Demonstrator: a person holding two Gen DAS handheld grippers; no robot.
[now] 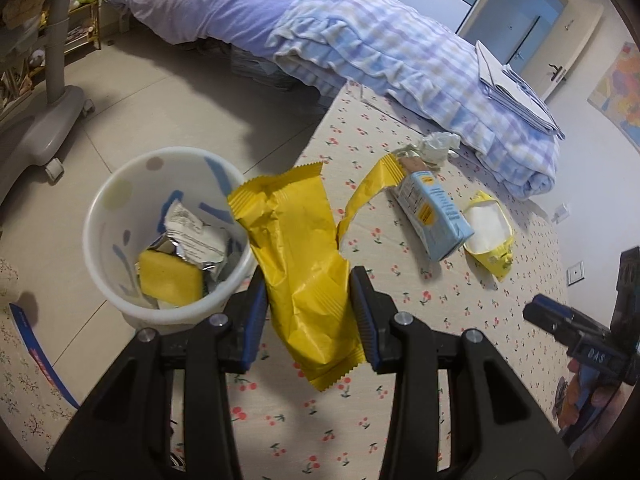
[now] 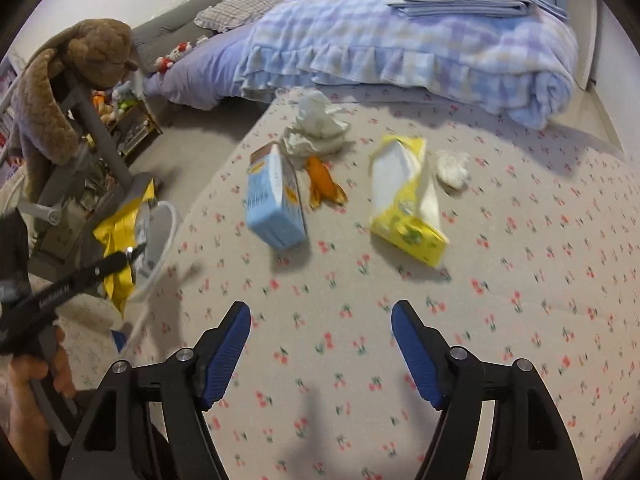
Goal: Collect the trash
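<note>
My left gripper (image 1: pixel 308 300) is shut on a crumpled yellow wrapper (image 1: pixel 300 248) and holds it beside the rim of a white trash bin (image 1: pixel 100 240), over the bed's edge. The bin holds a yellow sponge-like piece (image 1: pixel 170 280) and a foil wrapper (image 1: pixel 196 236). On the cherry-print bed lie a light blue carton (image 2: pixel 276 200), a yellow tissue pack (image 2: pixel 404 200), an orange peel (image 2: pixel 324 184), crumpled paper (image 2: pixel 320 120) and a white tissue wad (image 2: pixel 452 166). My right gripper (image 2: pixel 320 320) is open and empty above the sheet, well short of them.
A folded checked quilt (image 2: pixel 420 40) with folded sheets (image 2: pixel 460 2) on top lies behind the trash. A grey stand with wheels (image 1: pixel 48 112) is on the tiled floor left of the bin. A brown plush toy (image 2: pixel 60 92) hangs on it.
</note>
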